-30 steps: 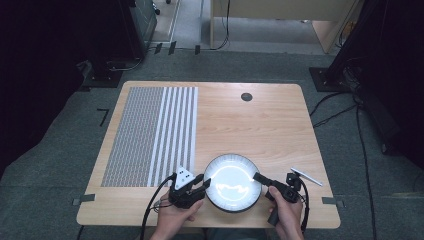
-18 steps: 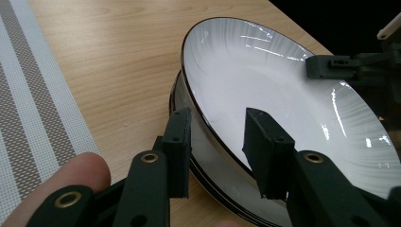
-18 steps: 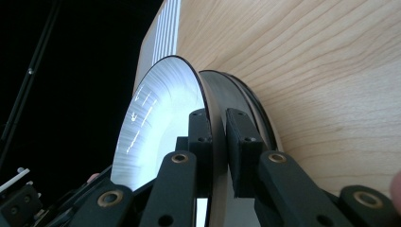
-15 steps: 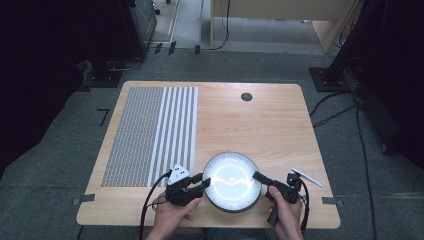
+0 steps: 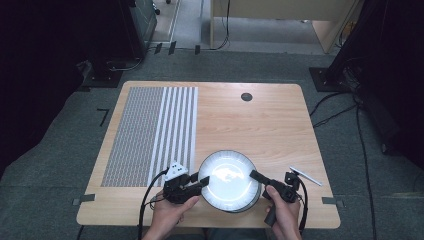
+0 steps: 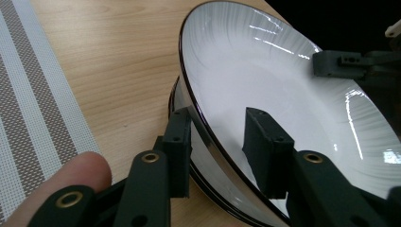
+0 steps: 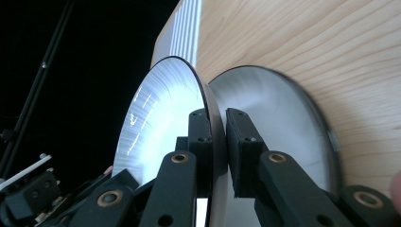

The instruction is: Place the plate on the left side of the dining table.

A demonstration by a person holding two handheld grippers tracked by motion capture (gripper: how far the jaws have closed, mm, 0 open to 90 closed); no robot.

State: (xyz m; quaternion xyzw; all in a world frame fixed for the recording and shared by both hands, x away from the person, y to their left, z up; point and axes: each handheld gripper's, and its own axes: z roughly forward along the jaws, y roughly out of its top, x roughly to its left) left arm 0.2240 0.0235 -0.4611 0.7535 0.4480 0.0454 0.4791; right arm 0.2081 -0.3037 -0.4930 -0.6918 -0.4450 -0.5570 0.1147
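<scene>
Near the front edge of the bench (image 5: 260,125), the high view shows a white plate (image 5: 227,177) with a dark rim, with a second plate showing just under its front edge. The left hand-held gripper (image 5: 204,181) reaches to its left rim, the right hand-held gripper (image 5: 253,175) to its right rim. A striped mat (image 5: 150,132) lies on the bench's left half, and a white pen (image 5: 306,176) lies just right of the right hand-held gripper.

Along the left hand-held gripper (image 6: 215,142), the jaws straddle the top plate's (image 6: 265,94) rim, one outside and one inside, with a gap at the inner jaw.

Along the right hand-held gripper (image 7: 218,151), the jaws are clamped on the top plate's (image 7: 161,113) rim, which stands lifted off the lower plate (image 7: 279,123).
</scene>
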